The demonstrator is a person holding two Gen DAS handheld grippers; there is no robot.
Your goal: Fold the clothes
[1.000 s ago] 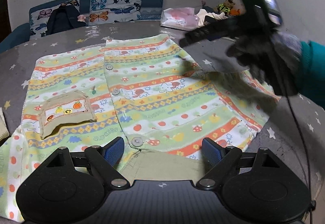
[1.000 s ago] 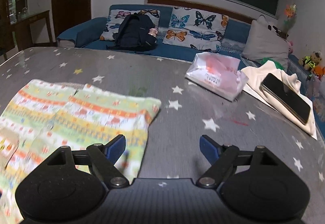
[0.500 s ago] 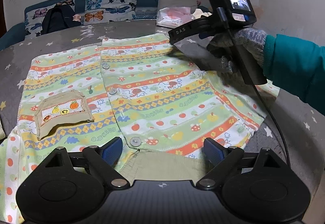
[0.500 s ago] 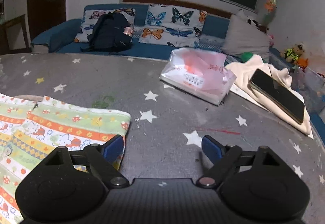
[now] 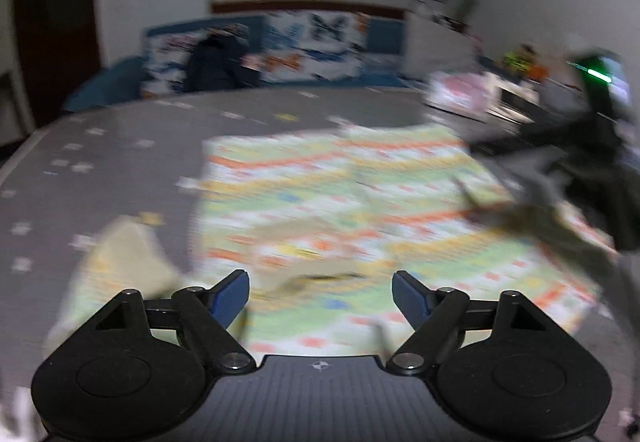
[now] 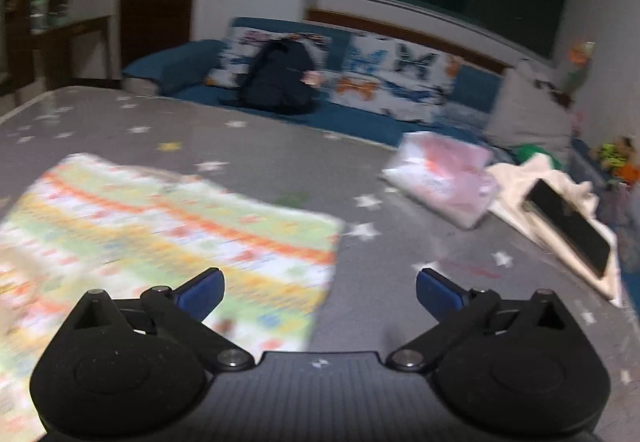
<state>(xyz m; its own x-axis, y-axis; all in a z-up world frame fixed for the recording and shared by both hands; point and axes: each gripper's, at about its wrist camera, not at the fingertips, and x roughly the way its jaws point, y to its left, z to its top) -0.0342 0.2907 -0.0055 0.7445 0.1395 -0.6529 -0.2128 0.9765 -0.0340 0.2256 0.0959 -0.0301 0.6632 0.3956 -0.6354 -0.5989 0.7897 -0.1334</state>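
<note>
On the starry table (image 6: 260, 161) your striped shirt (image 5: 340, 201) lies flat, thin and limp, so expect sagging; pinch a hem corner. Your left gripper (image 5: 320, 292), just narrowing, and right gripper (image 6: 320, 292), just widening, both gape, nothing between them.

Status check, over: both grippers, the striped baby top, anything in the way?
Left gripper open, just narrowed, nothing between. Right gripper open, just widened, empty. Striped top spread on table, no fold visible. Nothing on it; pink packet lies apart.
</note>
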